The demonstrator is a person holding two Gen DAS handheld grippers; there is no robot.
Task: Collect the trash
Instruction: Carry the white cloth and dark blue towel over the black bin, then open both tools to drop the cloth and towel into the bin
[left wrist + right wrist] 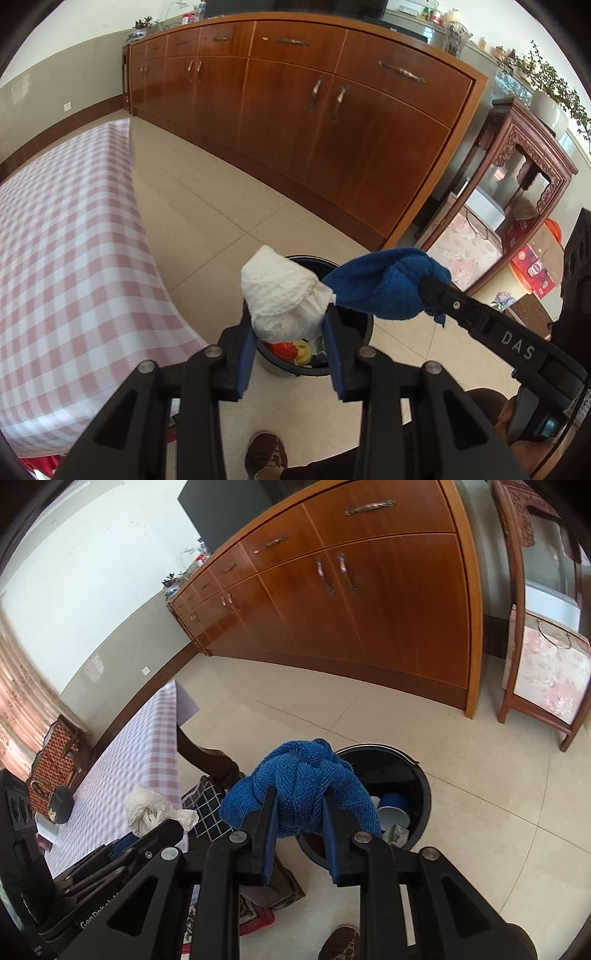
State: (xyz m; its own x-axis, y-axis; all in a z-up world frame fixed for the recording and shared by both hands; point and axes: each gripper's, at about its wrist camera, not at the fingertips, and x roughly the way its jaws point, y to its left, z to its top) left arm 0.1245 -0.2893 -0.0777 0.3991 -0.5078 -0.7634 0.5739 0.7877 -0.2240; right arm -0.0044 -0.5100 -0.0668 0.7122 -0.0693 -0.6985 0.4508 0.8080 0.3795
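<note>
Left gripper (291,321) jaws clamped on a crumpled white paper wad (282,293), held straight above the open black trash bin (364,326), likely so it drops in on release. Wad is bulging and wrinkled, soft, sticking out past the jaw tips. Right gripper (299,808) jaws closed on a bunched blue cloth (301,786), a knobbly terry ball, held just right of the wad and also near the bin mouth; probably parked there, unclear if it counts as trash. Bin sits on the tile floor below and ahead of both jaws, already holding a red and yellow wrapper, a blue cup (393,805), and a carton. Checked bench (70,258) lies to the left of the jaws. Next step, by my read: open the left jaws.
</note>
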